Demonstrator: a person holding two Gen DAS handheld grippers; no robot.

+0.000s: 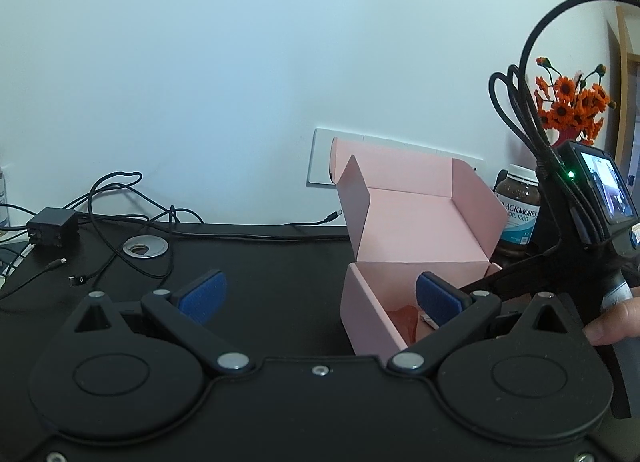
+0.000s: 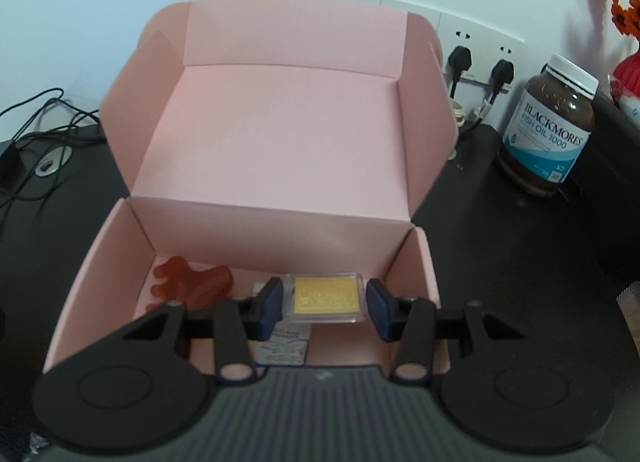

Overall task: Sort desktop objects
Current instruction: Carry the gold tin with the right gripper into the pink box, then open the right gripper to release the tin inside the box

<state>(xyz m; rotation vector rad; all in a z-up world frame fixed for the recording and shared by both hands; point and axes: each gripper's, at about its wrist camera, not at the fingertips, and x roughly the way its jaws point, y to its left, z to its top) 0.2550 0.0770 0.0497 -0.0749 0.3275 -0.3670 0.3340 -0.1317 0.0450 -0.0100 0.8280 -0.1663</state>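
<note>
Across the black worktop point(image 2: 520, 262), the largest thing is a pink cardboard box point(image 2: 280, 134), standing open with its lid tipped back toward the white wall and its side flaps spread. Right of the box, near the wall sockets point(image 2: 480, 50), a brown Blackmores fish oil bottle point(image 2: 550, 126) with a white cap stands upright, and beyond it orange artificial flowers point(image 1: 572, 102) rise from a red vase. Far to the left, a black power adapter point(image 1: 52, 228) sits among loose black cables point(image 1: 120, 222), just beside a round metal cable grommet point(image 1: 143, 248) set into the worktop. Inside the box, an orange translucent hand-shaped piece point(image 2: 188, 282) lies on the floor at the left, and a small white-and-blue packet point(image 2: 282, 346) lies near the front wall, partly hidden by the right tool point(image 2: 324, 304). That right tool reaches down into the box with its blue pads on either side of a clear plastic case holding a gold-coloured bar point(image 2: 325, 296); the left pad meets the case's edge while the right pad shows a slim gap, so I cannot tell whether the case is clenched or let go. Whether the case rests on the box floor is also unclear. Over the bare worktop at the box's left, the left tool point(image 1: 320, 294) hovers with its pads spread wide and nothing between them, its right pad overlapping the box's near corner.
</note>
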